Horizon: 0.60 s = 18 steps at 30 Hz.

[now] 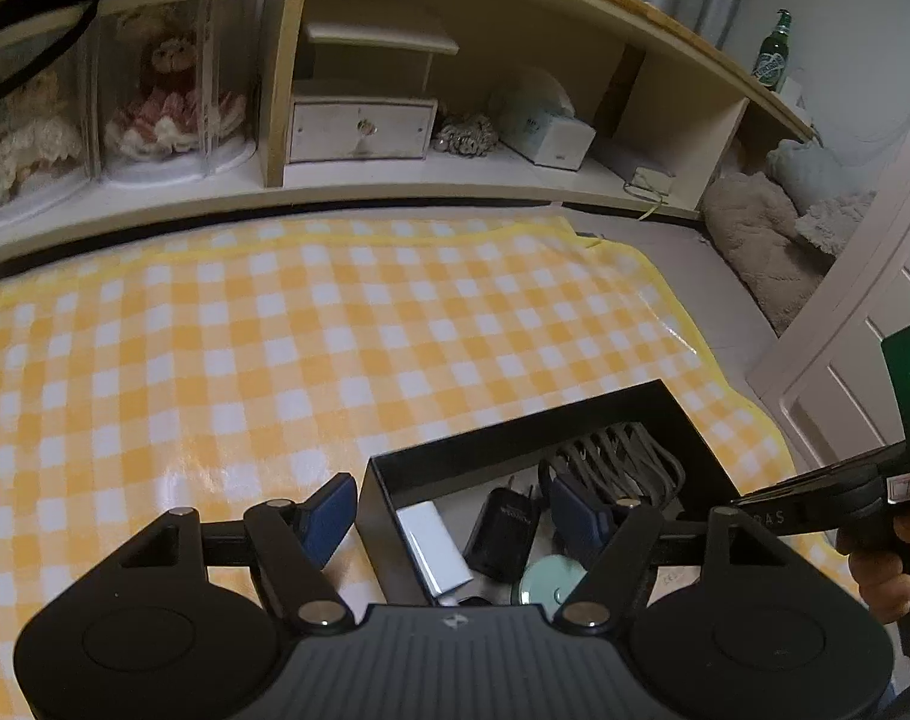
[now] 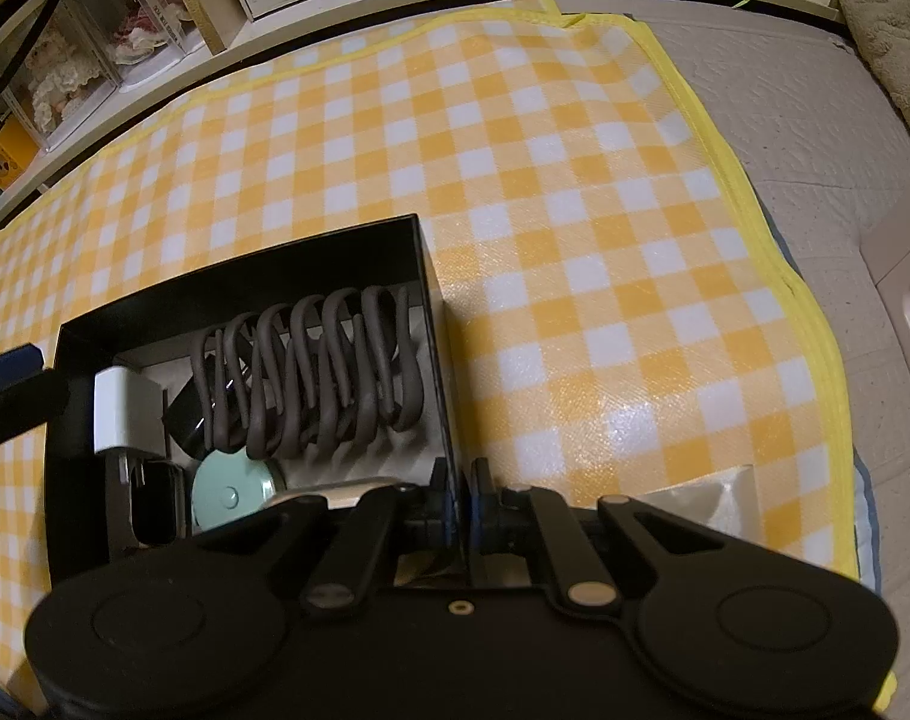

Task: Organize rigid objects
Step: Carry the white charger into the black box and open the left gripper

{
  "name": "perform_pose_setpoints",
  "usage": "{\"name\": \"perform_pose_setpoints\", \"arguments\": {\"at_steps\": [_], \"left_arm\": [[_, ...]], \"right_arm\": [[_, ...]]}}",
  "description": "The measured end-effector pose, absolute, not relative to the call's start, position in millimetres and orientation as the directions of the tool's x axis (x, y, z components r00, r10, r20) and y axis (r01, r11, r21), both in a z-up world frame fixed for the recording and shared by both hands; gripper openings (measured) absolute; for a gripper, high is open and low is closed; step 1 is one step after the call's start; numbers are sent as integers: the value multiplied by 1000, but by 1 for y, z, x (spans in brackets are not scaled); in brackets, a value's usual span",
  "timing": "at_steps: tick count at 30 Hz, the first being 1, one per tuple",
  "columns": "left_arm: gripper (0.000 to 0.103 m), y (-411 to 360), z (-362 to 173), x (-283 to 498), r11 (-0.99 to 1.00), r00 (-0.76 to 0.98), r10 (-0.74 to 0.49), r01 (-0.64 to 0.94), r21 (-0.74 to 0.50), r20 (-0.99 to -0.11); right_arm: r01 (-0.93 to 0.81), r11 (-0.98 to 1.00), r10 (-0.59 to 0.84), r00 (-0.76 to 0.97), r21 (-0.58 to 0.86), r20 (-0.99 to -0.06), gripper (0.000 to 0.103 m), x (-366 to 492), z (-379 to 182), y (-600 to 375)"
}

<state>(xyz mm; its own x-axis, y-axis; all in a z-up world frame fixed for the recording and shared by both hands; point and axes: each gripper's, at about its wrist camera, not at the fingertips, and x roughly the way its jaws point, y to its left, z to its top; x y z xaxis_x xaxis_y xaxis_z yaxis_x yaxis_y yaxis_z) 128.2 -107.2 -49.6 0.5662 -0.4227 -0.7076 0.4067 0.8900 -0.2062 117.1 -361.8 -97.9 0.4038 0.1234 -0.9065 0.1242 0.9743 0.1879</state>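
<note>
Black cardboard box [image 2: 437, 276] sits on the near checked cloth [image 2: 515, 180], holding the coiled cable [image 2: 311, 360], chargers and a mint disc [image 2: 230, 495]. Right gripper [image 2: 460, 498] has its jaws pinching the box's right wall; left gripper [image 1: 449, 510] hangs with jaws spread, empty, straddling the left wall. Tugging that thin wall could tip the box, I reckon

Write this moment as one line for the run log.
left gripper: open, astride wall of black box | right gripper: shut on box's wall | coiled cable in box
</note>
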Motion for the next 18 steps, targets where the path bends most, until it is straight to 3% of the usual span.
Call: {"name": "perform_pose_setpoints", "arguments": {"at_steps": [18], "left_arm": [[71,-112,-52,126,881,520,-429,422,-214,-739]], "right_arm": [[124,975,123,404,187,-907,6,117,-98,-361]]}}
